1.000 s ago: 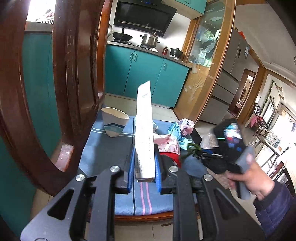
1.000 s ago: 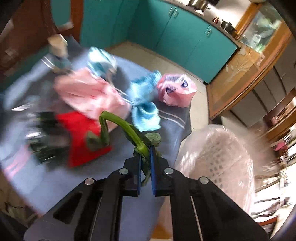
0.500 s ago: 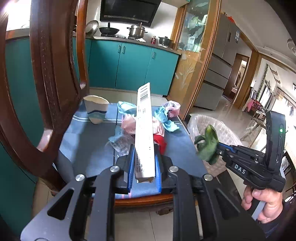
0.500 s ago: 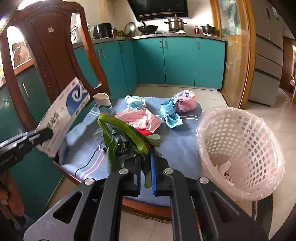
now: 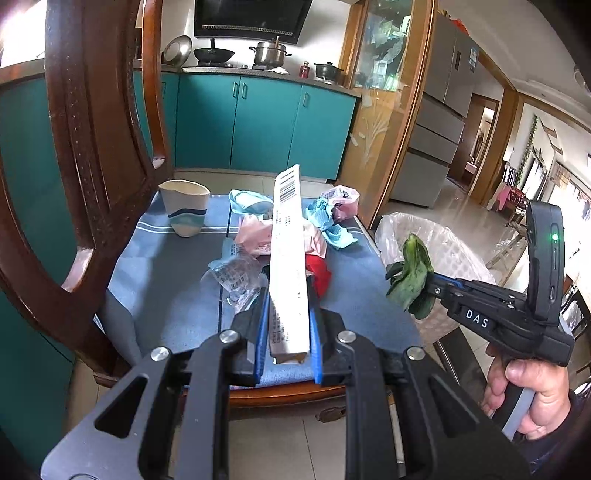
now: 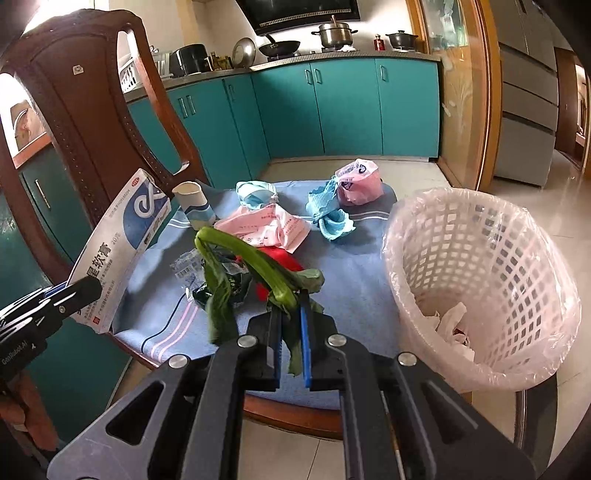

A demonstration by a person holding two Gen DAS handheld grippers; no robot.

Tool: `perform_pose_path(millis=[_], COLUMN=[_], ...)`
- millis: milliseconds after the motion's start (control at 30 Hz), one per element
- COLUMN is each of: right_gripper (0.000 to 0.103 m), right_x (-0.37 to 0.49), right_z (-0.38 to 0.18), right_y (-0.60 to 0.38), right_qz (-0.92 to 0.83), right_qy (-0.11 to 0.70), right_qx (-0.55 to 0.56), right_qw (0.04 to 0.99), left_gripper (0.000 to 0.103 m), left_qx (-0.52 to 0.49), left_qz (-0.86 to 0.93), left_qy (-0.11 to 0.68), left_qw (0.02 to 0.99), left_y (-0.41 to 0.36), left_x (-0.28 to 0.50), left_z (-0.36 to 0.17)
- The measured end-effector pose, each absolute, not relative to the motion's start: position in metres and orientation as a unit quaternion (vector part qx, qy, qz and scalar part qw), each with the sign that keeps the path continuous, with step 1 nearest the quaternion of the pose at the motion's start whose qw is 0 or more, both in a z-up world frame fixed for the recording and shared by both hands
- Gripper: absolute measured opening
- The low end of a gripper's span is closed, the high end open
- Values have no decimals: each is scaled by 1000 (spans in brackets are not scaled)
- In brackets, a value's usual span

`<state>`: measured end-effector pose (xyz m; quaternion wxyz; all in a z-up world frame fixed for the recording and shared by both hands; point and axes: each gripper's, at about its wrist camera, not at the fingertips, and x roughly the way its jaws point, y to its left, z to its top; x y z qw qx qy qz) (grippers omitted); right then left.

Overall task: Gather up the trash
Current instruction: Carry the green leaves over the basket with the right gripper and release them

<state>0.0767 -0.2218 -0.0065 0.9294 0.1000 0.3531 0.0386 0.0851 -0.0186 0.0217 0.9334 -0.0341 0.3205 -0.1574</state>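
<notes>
A home kitchen is shown: teal cabinet doors point(image 6: 343, 107) are ranged along the far wall, a steel stockpot point(image 6: 334, 34) and black wok point(image 6: 279, 47) sit under a black range hood point(image 5: 251, 16).

A cup point(image 6: 194, 208) stands at the chair seat's point(image 6: 354, 280) back left; wrappers point(image 6: 266, 229) lie mid-seat; a basket point(image 6: 480, 280) stands right of the seat.

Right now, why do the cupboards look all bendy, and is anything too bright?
Left wrist view: the fisheye lens curves the teal cupboards and the chair back; the window at far right is glared white. Right wrist view: same bending, edges dark, but the basket looks sharp.
</notes>
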Motion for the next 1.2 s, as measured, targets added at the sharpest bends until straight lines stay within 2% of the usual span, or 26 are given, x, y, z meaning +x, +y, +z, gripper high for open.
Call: perform_pose_path(millis=[1200], right_gripper=[9], right_x=[73], right_z=[1], right_y=[-234], right_qz=[28], right_qy=[337], right_qx=[99], right_qw=[936], left_gripper=[20], left_qx=[-21], left_qz=[-155], left_qy=[329], left_qw=[931], left_y=[-19], left_x=[85], left_z=[17])
